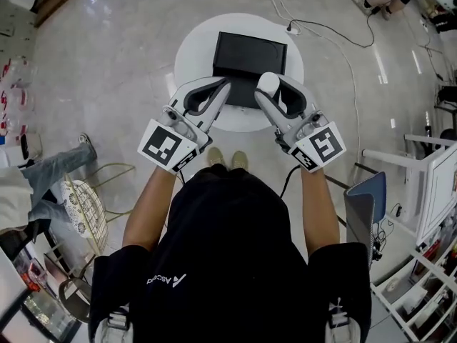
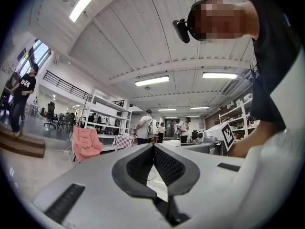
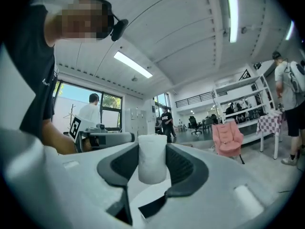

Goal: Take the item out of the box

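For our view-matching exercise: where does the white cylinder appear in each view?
Head view: white cylinder at centre, in the right gripper.
Left gripper view: not in it.
Right gripper view: lower centre, between the jaws.
Shared landmark: pink chair, both gripper views.

White roll (image 3: 152,159) clamped in jaws, near black box (image 1: 250,54).

Bright, even light from ceiling strip lamps (image 2: 151,80); strong fisheye distortion, dark vignetted corners.
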{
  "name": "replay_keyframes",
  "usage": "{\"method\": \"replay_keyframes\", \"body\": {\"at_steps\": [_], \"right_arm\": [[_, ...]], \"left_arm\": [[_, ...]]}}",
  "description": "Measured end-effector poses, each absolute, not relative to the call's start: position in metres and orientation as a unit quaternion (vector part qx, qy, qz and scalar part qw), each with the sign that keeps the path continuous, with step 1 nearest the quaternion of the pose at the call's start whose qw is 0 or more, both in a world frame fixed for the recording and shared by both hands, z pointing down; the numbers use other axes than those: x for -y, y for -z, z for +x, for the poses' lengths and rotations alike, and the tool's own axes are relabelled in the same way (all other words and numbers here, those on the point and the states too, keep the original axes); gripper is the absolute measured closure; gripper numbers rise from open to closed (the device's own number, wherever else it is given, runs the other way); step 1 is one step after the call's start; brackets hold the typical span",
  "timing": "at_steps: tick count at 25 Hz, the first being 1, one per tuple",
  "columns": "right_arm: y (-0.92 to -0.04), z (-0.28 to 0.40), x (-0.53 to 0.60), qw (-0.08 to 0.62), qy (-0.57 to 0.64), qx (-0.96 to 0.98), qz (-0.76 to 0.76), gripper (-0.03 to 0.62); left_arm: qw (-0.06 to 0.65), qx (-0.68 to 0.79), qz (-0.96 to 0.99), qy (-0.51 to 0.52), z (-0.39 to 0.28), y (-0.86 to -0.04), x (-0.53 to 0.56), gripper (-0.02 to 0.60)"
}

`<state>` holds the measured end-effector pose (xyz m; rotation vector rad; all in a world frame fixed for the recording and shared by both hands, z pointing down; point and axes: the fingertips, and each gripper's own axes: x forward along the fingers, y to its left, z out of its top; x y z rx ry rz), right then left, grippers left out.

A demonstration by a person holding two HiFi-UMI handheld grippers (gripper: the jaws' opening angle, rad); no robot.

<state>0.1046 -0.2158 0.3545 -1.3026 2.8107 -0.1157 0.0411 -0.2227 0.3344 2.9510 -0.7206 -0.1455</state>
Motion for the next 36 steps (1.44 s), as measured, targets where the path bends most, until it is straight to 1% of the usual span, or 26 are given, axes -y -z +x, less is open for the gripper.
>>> {"method": "replay_keyframes", "body": {"at_steps": [9, 36], "right_arm": [[-0.335, 0.115, 0.199, 0.053, 0.023, -0.896, -0.440, 0.421], [-0.318, 0.113, 0.199, 0.056, 0.005, -0.900, -0.433, 0.422]], "left_arm": [[0.048, 0.220, 0.972, 0.058, 0.061, -0.320, 0.212, 0.582], [0.043, 0.220, 0.973, 0.057, 0.059, -0.312, 0.217, 0.581]]}}
